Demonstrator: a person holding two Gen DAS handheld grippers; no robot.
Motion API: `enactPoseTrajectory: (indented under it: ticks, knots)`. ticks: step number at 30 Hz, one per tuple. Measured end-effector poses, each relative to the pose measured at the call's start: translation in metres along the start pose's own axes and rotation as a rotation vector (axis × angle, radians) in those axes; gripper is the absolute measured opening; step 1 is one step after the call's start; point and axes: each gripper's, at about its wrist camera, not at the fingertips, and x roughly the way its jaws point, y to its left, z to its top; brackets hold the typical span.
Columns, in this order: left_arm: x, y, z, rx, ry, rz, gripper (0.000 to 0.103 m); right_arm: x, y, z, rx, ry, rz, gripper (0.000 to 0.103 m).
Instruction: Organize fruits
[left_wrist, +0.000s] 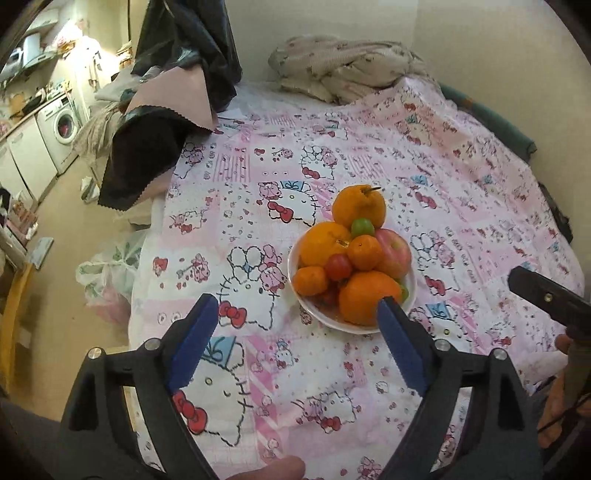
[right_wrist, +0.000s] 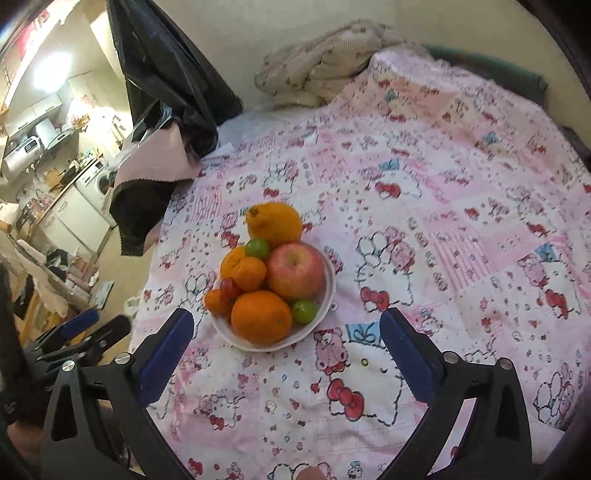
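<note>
Cartoon-cat bedsheet (right_wrist: 424, 229) (no legible writing), heaped fruit bowl (right_wrist: 325, 291)

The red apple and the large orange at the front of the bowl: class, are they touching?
Touching. In the right wrist view the red apple rests against the large orange, their edges meeting with no gap, both piled in the white bowl.

Bowl (right_wrist: 325, 291) sits on the bedspread (right_wrist: 443, 206), left of centre in the right wrist frame. In it: apple (right_wrist: 295, 275) at right, orange (right_wrist: 261, 316) in front, fruit piled behind. Crumpled blanket (right_wrist: 317, 70) at top centre. Washing machine (left_wrist: 61, 127) at far left of the left wrist frame.
</note>
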Motion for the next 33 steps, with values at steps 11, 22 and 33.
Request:
enactPoseTrajectory:
  ticks: [11, 22, 33]
  knots:
    - [-0.013, -0.011, -0.018, 0.054, -0.100, 0.056, 0.103, -0.010, 0.016, -0.014, -0.109, -0.104, -0.128, 0.103]
    - [-0.012, 0.001, -0.013, -0.005, -0.111, 0.029, 0.103, -0.001, 0.026, -0.021, -0.127, -0.072, -0.112, 0.103]
    - [-0.011, -0.001, -0.013, -0.002, -0.109, 0.017, 0.103, 0.002, 0.030, -0.022, -0.140, -0.070, -0.112, 0.103]
